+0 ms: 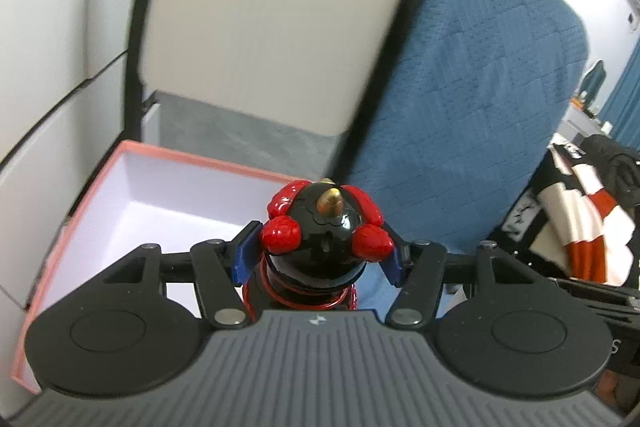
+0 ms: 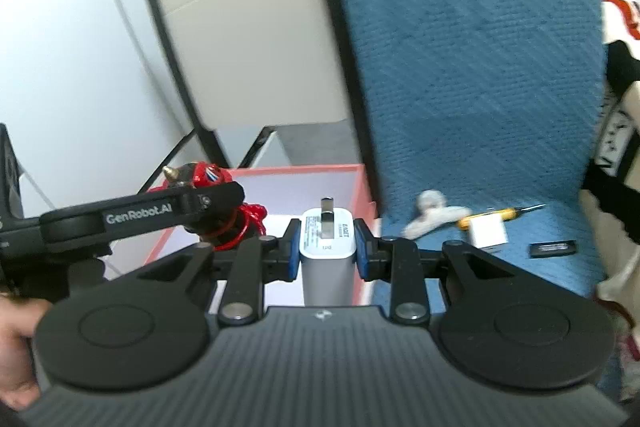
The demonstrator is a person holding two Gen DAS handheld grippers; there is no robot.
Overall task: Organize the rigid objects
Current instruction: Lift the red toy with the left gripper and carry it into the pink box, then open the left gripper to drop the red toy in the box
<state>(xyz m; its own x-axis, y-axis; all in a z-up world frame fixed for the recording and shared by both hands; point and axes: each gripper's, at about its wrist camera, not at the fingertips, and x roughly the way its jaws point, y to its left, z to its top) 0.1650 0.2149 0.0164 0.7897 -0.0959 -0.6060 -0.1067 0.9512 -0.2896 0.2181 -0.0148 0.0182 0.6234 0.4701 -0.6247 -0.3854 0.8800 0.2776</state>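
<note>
A: At the lower centre of the left wrist view, your left hand-held gripper (image 1: 318, 253) pinches the black and red figurine (image 1: 322, 247) by its round body, blue pads on either side. You hold it over the near right rim of the pink box (image 1: 100, 195), I'd judge so it can go straight down inside.

B: And the right one?

A: Your right hand-held gripper (image 2: 327, 251) clamps the white charger (image 2: 327, 251), prongs pointing away from you, just above that same pink box at centre frame. Both wrists sit level, fingers aimed forward at the chair back (image 2: 248, 39).

B: What is left out?

A: On the blue bedcover (image 2: 480, 87), right of centre: a yellow-handled screwdriver (image 2: 500, 213), a small white cube (image 2: 488, 233), a black stick (image 2: 554, 249).
</note>
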